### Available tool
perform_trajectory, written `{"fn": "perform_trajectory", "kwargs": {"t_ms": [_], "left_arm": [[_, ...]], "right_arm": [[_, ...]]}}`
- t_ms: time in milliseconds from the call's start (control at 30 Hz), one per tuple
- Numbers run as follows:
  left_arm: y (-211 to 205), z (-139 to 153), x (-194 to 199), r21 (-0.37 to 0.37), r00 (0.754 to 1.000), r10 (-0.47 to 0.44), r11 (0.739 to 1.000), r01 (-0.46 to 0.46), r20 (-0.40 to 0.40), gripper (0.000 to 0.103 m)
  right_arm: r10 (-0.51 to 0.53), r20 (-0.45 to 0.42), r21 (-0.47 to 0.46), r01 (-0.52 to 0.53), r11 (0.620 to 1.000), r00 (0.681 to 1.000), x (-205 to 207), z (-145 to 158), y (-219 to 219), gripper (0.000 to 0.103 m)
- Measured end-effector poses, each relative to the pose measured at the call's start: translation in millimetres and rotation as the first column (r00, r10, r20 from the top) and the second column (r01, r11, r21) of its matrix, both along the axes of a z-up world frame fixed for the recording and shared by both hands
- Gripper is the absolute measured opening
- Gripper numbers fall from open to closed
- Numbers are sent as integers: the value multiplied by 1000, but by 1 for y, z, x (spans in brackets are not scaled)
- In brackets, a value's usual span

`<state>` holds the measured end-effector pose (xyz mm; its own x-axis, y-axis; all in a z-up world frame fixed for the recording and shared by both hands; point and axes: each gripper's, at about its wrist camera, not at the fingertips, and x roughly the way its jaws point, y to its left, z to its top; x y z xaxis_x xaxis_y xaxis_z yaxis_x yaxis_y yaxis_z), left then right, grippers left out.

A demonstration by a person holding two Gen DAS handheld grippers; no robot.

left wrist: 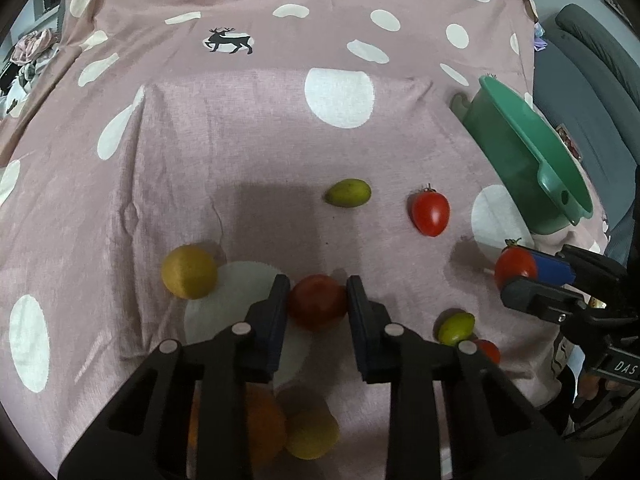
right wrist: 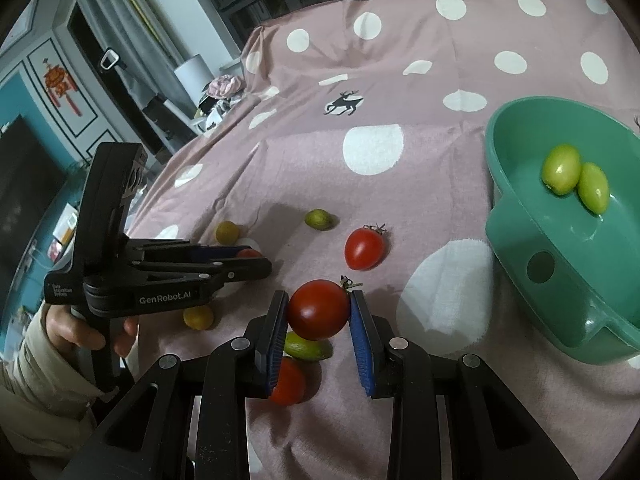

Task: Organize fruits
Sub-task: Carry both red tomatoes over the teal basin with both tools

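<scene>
My left gripper point(left wrist: 318, 285) is shut on a round red-orange fruit point(left wrist: 318, 302) that rests on the pink spotted cloth point(left wrist: 240, 140); both pads touch its sides. My right gripper point(right wrist: 319, 295) is shut on a red tomato point(right wrist: 318, 310) with a green stalk, and it shows at the right edge of the left wrist view as well point(left wrist: 516, 270). A green basin point(right wrist: 560, 280) stands to the right with two green fruits point(right wrist: 562, 168) inside. Loose on the cloth lie a red tomato point(left wrist: 430, 212) and a green fruit point(left wrist: 347, 193).
More fruit lies near the grippers: a yellow one point(left wrist: 190, 272), a green one point(left wrist: 456, 328), an orange one point(left wrist: 264, 428) and another yellow one point(left wrist: 312, 436). A person's hand point(right wrist: 80, 332) holds the left gripper. The cloth drops off toward a grey chair point(left wrist: 592, 80).
</scene>
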<state>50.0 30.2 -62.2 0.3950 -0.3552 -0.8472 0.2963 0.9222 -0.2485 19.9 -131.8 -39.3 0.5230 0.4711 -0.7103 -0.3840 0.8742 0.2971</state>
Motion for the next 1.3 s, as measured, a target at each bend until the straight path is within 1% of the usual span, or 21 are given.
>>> {"fn": "perform_trajectory", "kwargs": {"t_ms": [400, 800, 1033, 1300], "left_arm": [[-8, 29, -18, -27, 998, -5, 1000, 7, 64, 28], [-19, 51, -28, -32, 993, -22, 999, 25, 115, 28], [-32, 65, -31, -25, 988, -47, 998, 51, 150, 28], [-54, 75, -27, -37, 979, -89, 995, 97, 183, 28]], "right_arm": [[1, 34, 0, -1, 1000, 999, -9, 12, -1, 32], [-16, 86, 14, 14, 1000, 996, -22, 30, -12, 32], [-40, 118, 29, 37, 999, 992, -31, 39, -23, 32], [-104, 149, 56, 96, 994, 983, -34, 47, -47, 32]]}}
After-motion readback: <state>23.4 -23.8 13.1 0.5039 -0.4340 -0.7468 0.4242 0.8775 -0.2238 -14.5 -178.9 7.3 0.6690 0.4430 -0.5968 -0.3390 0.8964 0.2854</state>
